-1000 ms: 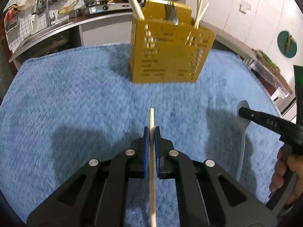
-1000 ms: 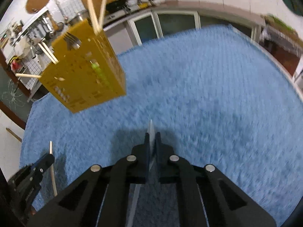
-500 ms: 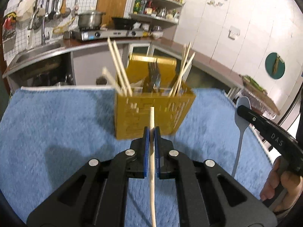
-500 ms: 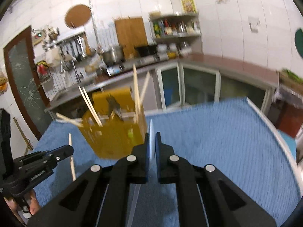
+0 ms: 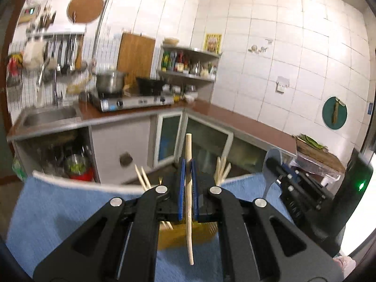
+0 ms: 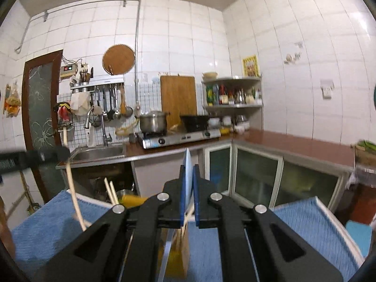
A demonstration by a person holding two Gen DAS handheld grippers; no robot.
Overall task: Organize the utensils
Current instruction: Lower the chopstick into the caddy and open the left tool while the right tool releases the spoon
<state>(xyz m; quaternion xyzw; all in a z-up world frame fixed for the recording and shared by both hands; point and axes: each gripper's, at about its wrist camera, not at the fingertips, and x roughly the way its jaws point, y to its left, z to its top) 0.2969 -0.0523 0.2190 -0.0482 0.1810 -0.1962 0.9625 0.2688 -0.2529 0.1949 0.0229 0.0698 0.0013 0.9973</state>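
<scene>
My left gripper is shut on a wooden chopstick that stands nearly upright, its lower end over the yellow utensil holder. The holder is mostly hidden behind the jaws; several chopsticks stick out of it. My right gripper is shut on a metal spoon, bowl upward, handle running down in front of the holder. In the left wrist view the right gripper holds the spoon just right of the holder. In the right wrist view the left gripper holds the chopstick at left.
The holder stands on a blue towel covering the table. Behind are a kitchen counter with a sink, a gas stove with a pot, and cabinets below.
Both grippers have risen and tilted up, so the views now look over the holder toward the kitchen wall. The chopstick and spoon stay gripped and now hang just above the holder.
</scene>
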